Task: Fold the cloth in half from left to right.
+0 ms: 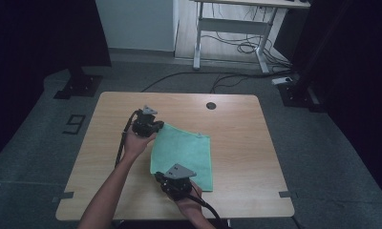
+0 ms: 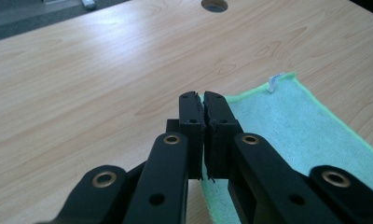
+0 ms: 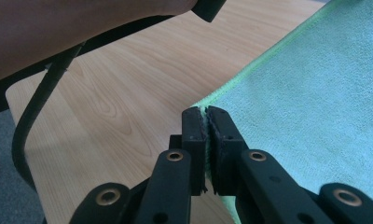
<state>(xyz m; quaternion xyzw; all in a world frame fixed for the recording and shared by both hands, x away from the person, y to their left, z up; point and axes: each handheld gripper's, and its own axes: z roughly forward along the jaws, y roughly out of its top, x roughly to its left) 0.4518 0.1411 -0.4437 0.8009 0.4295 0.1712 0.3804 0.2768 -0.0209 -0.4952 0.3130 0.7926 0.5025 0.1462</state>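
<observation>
High view: green cloth (image 1: 184,155) lies flat near the middle of the wooden table (image 1: 108,143), one layer as far as I can tell. Left gripper (image 1: 156,127) sits at the cloth's far left corner, right gripper (image 1: 166,177) at its near left corner. Both hands come in from the near edge.

Left gripper view: jaws closed tight, a sliver of green edge pinched at the tips. White tag (image 2: 274,82) shows at the next corner along the far hem.

Right gripper view: jaws also closed, nipping the corner hem; the rest of the cloth spreads away to the right. The other forearm (image 3: 77,28) and its cable (image 3: 31,121) cross above.

Risks, as I judge them:
- Both bites are shallow, on the hem only. A quick lift or a pull across the table could drag the corner out of one claw, and the cloth would sag or twist from the remaining one.
- If the hands travel unevenly, the fold comes out skewed, edges not meeting.
- The left cable trails close to the right hand's path and could snag it.
</observation>
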